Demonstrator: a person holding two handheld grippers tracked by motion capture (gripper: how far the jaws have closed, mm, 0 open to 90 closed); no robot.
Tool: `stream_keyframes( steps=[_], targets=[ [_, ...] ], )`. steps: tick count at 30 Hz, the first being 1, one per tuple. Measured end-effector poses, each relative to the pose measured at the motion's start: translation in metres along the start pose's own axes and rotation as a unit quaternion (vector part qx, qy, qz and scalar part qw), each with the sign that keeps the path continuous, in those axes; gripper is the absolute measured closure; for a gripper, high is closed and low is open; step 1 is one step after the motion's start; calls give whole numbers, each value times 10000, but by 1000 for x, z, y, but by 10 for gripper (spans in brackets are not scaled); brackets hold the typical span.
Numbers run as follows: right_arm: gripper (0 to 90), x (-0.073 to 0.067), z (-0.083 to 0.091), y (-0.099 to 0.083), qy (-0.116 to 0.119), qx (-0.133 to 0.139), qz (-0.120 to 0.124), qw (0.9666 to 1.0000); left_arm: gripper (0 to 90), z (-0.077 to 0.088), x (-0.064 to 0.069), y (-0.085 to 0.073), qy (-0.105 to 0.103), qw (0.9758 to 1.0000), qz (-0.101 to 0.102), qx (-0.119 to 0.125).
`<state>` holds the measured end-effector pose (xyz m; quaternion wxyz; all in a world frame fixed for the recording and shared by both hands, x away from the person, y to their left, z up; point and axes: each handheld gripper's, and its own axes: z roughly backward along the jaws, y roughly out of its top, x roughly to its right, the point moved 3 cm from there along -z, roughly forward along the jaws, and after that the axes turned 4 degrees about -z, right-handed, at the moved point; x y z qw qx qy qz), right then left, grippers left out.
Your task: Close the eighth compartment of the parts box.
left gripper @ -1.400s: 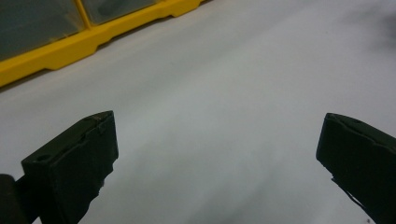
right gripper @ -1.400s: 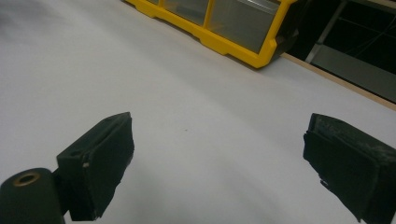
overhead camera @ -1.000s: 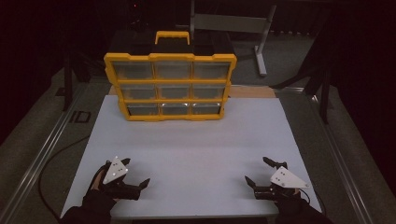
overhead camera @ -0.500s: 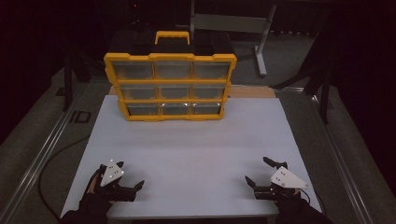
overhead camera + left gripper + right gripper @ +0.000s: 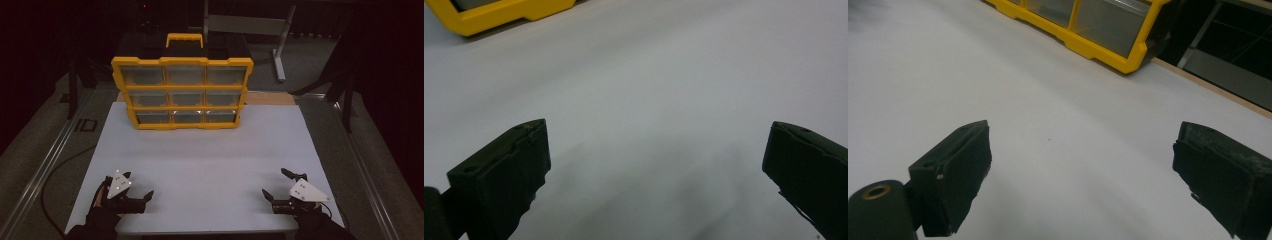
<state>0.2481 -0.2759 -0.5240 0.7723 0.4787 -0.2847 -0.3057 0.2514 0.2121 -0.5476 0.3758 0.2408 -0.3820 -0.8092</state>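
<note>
A yellow drawer organizer (image 5: 182,92) with three rows of clear drawers and a yellow handle stands at the far edge of the white tabletop (image 5: 210,155). My left gripper (image 5: 139,184) rests near the front left corner, open, with nothing between its jaws. In the left gripper view it (image 5: 657,127) faces bare white surface, with the organizer's corner (image 5: 499,15) at the top left. My right gripper (image 5: 274,181) sits near the front right corner, also open and holding nothing. In the right gripper view it (image 5: 1083,127) looks toward the organizer's lower corner (image 5: 1108,47).
A metal rail (image 5: 47,165) and a dark cable (image 5: 60,170) run along the table's left side. A grey metal stand (image 5: 280,45) is behind the table on the right. A wooden strip (image 5: 270,97) borders the far edge.
The left gripper has shifted slightly to the left near the front edge. The right gripper and the organizer have stayed put.
</note>
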Motion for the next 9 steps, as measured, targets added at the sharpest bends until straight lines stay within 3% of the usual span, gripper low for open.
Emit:
stream_keyframes(
  steps=[3,9],
  targets=[
    [84,0,0,0,-1,-11,-14,10000,0,0,-1,0,109,9999,-10,-14],
    [84,0,0,0,5,-10,-5,10000,0,2,-1,1,82,9999,16,88]
  ],
)
